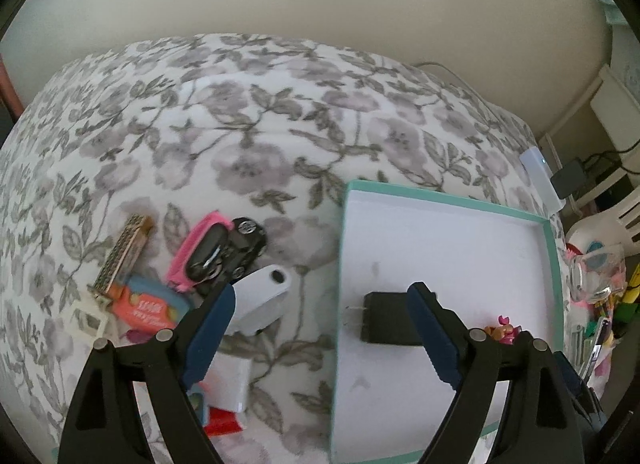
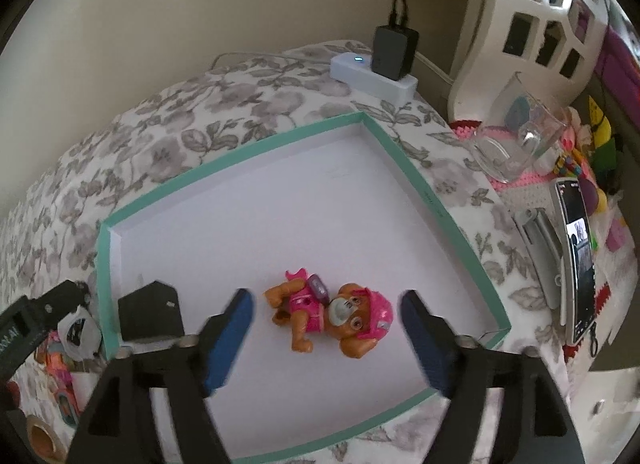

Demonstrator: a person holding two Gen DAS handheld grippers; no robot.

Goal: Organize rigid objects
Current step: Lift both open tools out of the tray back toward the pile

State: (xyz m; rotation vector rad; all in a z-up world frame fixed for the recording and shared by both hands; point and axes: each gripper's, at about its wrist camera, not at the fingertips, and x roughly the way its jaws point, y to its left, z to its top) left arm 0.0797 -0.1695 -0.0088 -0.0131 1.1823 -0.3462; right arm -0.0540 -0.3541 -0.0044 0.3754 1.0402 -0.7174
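1. On the floral bedspread (image 1: 248,136), at the left of the left wrist view, lies a loose heap: a patterned gold-edged bar (image 1: 122,256), an orange card (image 1: 146,308), a pink-cased black toy car (image 1: 224,252), a white oval fob (image 1: 264,296) and a white block (image 1: 230,388); several of them touch or overlap.
2. The left gripper (image 1: 324,304) hangs over the bedspread and the left rim of the box, its jaws spread wide with nothing between the pads; one blue pad sits in front of the white fob, the other in front of the black plug adapter (image 1: 384,318).
3. The teal-rimmed white box (image 1: 440,196) lies just right of the heap; the adapter rests on its floor near the left wall, prongs towards that wall.
4. The toy puppy in pink (image 2: 332,312) lies on its side on the box floor, right of the adapter.
5. The right gripper (image 2: 326,304) straddles the puppy, jaws open, neither pad touching it.
6. Beyond the box's far corner sits a white power strip (image 2: 374,76); a clear cup (image 2: 516,136) and a phone (image 2: 578,260) lie to the right.
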